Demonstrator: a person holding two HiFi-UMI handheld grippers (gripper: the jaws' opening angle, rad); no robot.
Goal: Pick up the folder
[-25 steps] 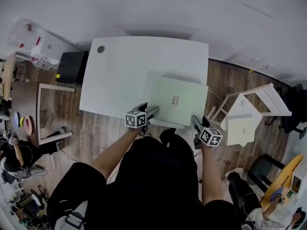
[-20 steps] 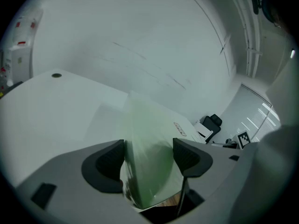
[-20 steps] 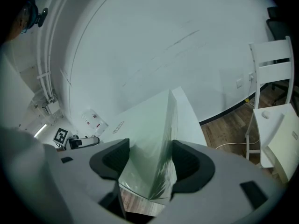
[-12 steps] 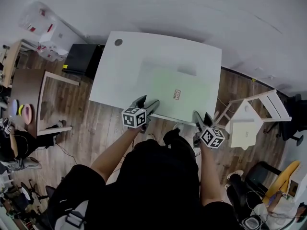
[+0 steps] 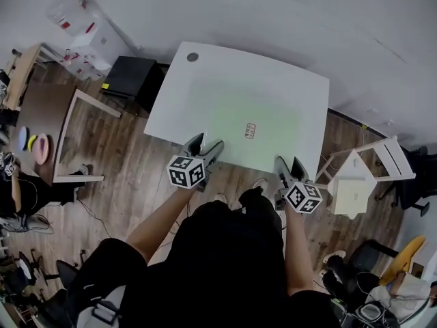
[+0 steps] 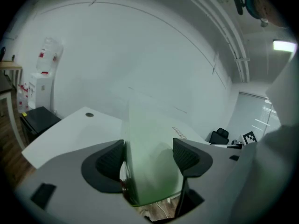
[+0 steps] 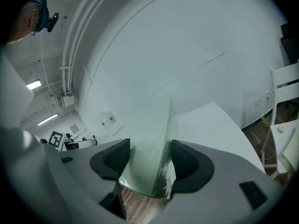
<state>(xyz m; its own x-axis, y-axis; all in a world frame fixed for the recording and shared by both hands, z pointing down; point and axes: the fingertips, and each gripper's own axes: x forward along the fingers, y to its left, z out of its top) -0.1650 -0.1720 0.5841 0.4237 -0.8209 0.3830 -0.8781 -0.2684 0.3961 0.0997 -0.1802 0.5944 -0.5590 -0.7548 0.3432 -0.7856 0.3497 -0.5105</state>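
**Green folder pinched at both near corners**

The white rectangular surface (image 5: 179, 94) stands on a wooden floor (image 5: 130, 176), against a pale wall. Over it lies the pale green flat folder (image 5: 232, 111), blurred in the head view, its near edge reaching past the surface's front edge. Whether its far part rests on the surface cannot be told, nor whether anything is inside it. The left gripper (image 5: 206, 146) has its jaws closed on the folder's near left corner; the right gripper (image 5: 289, 165) pinches the near right corner. A small printed label (image 5: 250, 130) sits on the folder's top face.
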